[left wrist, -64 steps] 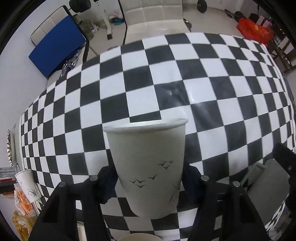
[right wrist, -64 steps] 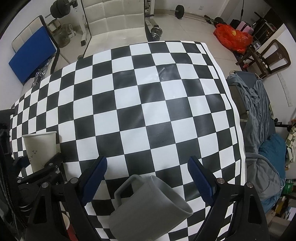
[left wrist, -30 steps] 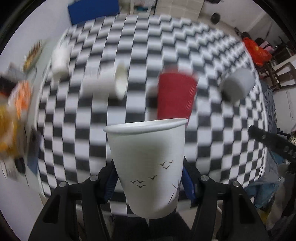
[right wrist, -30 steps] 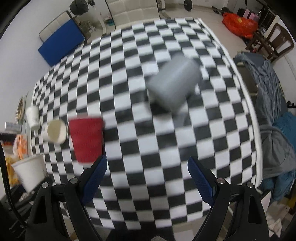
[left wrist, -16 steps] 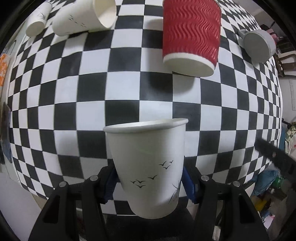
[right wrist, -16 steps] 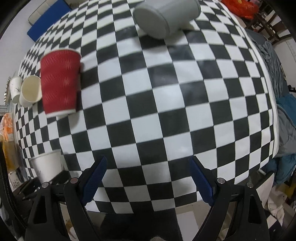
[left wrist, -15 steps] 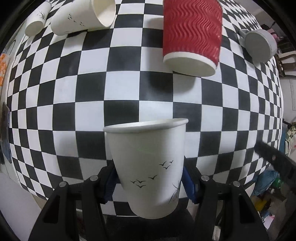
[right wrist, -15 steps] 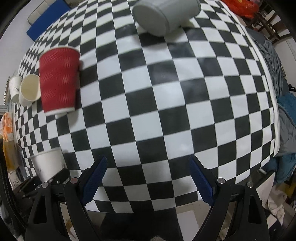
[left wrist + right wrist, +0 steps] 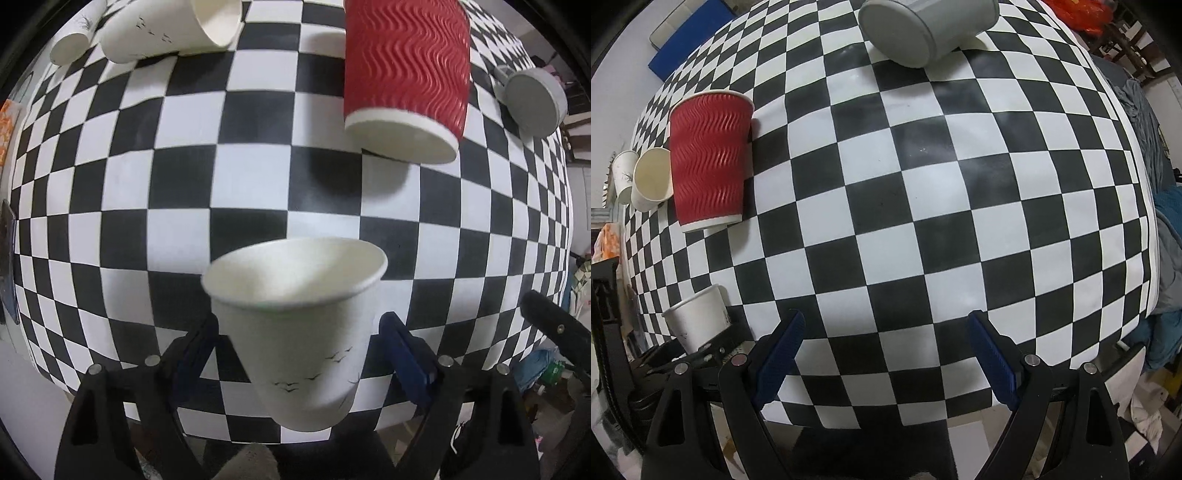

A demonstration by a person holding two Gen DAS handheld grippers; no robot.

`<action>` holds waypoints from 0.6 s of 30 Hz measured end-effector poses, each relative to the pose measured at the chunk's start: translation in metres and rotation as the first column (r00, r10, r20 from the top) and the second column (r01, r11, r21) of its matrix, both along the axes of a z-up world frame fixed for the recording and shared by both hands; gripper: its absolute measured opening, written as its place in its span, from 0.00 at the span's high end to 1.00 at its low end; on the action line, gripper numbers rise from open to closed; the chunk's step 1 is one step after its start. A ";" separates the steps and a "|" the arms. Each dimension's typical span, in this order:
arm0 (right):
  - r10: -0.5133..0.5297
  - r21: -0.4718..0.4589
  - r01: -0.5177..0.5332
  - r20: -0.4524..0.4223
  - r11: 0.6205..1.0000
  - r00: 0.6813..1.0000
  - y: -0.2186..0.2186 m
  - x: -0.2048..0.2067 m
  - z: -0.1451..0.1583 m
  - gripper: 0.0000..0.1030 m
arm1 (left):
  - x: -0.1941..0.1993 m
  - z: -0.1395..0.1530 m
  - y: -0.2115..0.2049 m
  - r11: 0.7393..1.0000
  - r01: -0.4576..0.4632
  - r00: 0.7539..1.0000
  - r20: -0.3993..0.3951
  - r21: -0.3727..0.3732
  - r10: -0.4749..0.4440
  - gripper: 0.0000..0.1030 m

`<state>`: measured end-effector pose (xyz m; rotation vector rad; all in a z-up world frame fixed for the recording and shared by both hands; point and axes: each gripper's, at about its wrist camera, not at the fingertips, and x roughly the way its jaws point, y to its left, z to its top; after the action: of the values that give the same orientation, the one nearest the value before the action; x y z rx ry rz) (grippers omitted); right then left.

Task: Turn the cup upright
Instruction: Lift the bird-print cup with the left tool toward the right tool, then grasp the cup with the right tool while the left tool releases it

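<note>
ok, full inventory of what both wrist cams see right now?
bird-print paper cup: 1, white, between the left gripper's fingers, mouth up
red ripple cup: 1, red, on the checkered table
lying paper cup: 1, white, on its side, far left
small paper cup: 1, white, beside it
grey mug: 1, grey, on its side, far end
checkered table: 1, black-white
left gripper: open around the cup
right gripper: open, empty
</note>
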<state>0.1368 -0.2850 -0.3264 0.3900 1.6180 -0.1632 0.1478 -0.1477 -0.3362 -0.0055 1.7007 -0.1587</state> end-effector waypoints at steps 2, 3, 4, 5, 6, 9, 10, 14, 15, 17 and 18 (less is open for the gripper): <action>0.001 0.013 -0.001 -0.002 1.000 1.000 0.000 0.002 0.000 0.12 | 0.001 0.009 0.008 1.000 -0.009 1.000 0.009 -0.005 0.009 0.13; 0.001 0.017 -0.001 0.000 1.000 1.000 0.000 0.003 0.000 0.12 | 0.002 0.014 0.009 1.000 -0.018 1.000 0.012 -0.010 0.018 0.13; 0.004 0.018 -0.004 0.002 1.000 1.000 0.001 0.007 0.001 0.12 | 0.003 0.019 0.010 0.999 -0.027 0.999 0.017 -0.018 0.028 0.13; 0.007 0.017 -0.008 0.006 1.000 1.000 0.002 0.004 0.002 0.12 | 0.004 0.026 0.012 0.999 -0.039 0.999 0.027 -0.031 0.039 0.13; 0.013 0.017 -0.013 0.008 1.000 1.000 0.004 0.004 0.003 0.12 | 0.008 0.036 0.013 0.998 -0.047 0.998 0.036 -0.040 0.049 0.13; 0.023 0.027 -0.023 0.007 0.999 1.000 0.009 0.002 0.007 0.12 | 0.010 0.065 0.025 0.994 -0.066 0.994 0.085 -0.087 0.074 0.12; 0.030 0.036 -0.031 0.009 0.999 0.999 0.013 0.002 0.009 0.12 | 0.009 0.075 0.028 0.994 -0.068 0.991 0.105 -0.088 0.077 0.12; 0.064 0.095 -0.065 0.018 0.993 0.998 0.033 0.001 0.019 0.12 | -0.010 0.093 0.065 0.998 -0.056 0.968 0.243 -0.011 0.057 0.12; 0.074 0.116 -0.076 0.021 0.990 0.997 0.040 0.001 0.021 0.12 | -0.014 0.094 0.071 0.998 -0.060 0.962 0.269 0.022 0.052 0.12; 0.106 0.152 -0.108 0.023 0.982 0.994 0.059 0.004 0.022 0.12 | -0.024 0.082 0.090 0.995 -0.070 0.955 0.293 0.066 0.048 0.12; 0.125 0.163 -0.127 0.021 0.978 0.992 0.071 0.007 0.021 0.12 | -0.028 0.074 0.099 0.992 -0.080 0.955 0.294 0.095 0.049 0.12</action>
<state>0.1440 -0.2143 -0.3053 0.4125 1.6456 0.0687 0.1199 -0.0488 -0.2626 0.0396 1.4104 -0.0185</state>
